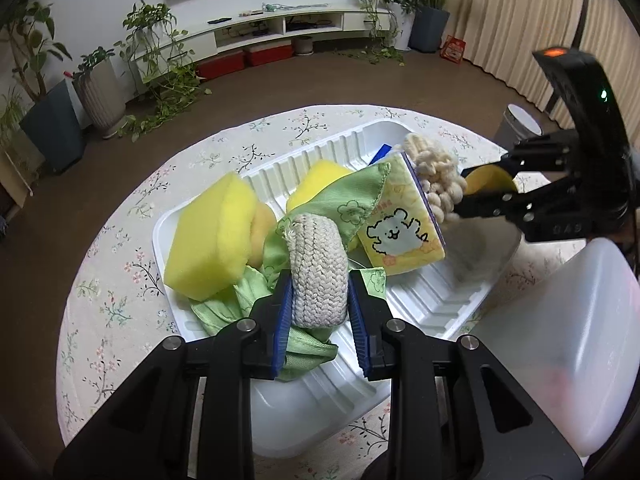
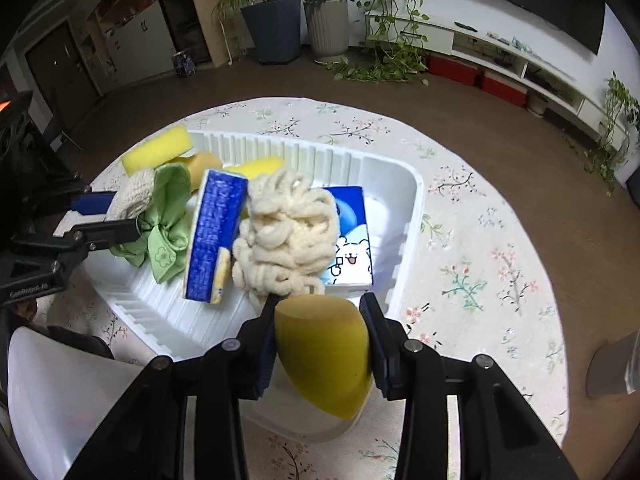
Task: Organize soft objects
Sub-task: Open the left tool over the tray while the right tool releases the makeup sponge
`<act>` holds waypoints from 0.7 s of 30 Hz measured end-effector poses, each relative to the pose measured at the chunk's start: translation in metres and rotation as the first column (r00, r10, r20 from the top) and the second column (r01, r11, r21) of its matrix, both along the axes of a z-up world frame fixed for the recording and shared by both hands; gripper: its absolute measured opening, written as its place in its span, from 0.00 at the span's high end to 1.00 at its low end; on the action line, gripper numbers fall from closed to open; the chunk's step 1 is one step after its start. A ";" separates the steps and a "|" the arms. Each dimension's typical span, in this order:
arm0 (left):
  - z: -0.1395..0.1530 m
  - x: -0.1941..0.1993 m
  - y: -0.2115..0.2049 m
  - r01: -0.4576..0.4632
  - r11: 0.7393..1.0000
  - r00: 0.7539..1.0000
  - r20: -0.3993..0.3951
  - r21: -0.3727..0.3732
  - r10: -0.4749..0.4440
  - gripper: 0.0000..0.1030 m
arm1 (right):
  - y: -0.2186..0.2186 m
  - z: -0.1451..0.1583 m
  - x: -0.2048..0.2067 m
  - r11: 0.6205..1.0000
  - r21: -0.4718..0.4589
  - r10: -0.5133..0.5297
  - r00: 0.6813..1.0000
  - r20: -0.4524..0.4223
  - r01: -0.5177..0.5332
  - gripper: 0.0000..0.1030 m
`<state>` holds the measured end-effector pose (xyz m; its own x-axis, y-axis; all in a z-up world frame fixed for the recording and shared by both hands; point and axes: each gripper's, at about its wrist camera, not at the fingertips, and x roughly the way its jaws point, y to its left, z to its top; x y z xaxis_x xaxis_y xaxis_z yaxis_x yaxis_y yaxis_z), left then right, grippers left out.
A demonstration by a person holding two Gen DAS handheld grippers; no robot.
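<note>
Left claw: closed on grey-white woven rope pad; light, squashy, gripped mid-body.
Right claw: clamped on mustard teardrop sponge; soft, compressible.
Tray: white ribbed plastic tray on bench.

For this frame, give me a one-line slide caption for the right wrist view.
Right gripper shut on a yellow sponge beside a white tray of soft items; left gripper holds a knit pad.

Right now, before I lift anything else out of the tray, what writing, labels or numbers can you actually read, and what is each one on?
Nothing reads clearly.
Blue pack: rows of white print, too small and blurred to read.
Yellow pack with a white bear: small lettering above the bear, not legible.
Left gripper: embossed word on its body, too blurred to make out.
Right gripper: faint embossed marking on its body, not legible.
No other writing or numbers show.
</note>
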<state>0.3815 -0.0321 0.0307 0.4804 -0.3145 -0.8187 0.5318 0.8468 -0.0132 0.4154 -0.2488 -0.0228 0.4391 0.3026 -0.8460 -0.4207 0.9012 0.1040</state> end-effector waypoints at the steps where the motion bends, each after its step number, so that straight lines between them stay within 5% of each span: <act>1: 0.000 -0.001 -0.001 0.003 1.000 1.000 0.001 0.007 -0.003 0.75 | 0.001 -0.002 0.001 1.000 0.012 0.003 1.000 -0.006 -0.003 0.59; 4: 0.000 -0.003 -0.003 0.014 1.000 1.000 0.006 0.028 -0.014 0.68 | 0.007 -0.008 0.002 1.000 0.008 0.020 1.000 -0.010 -0.020 0.57; 7: -0.002 -0.004 -0.004 0.006 0.999 1.000 0.014 0.040 -0.007 0.31 | 0.010 -0.011 0.000 1.000 -0.006 0.028 1.000 -0.002 -0.028 0.53; 19: -0.002 -0.003 -0.001 -0.020 0.999 0.999 0.030 0.027 0.019 0.30 | 0.003 0.000 -0.006 1.000 0.012 0.010 0.999 0.043 -0.011 0.40; 21: -0.002 -0.004 0.000 -0.021 0.999 0.999 0.032 0.025 0.020 0.24 | 0.002 0.004 -0.007 1.000 0.012 0.001 0.999 0.055 -0.002 0.30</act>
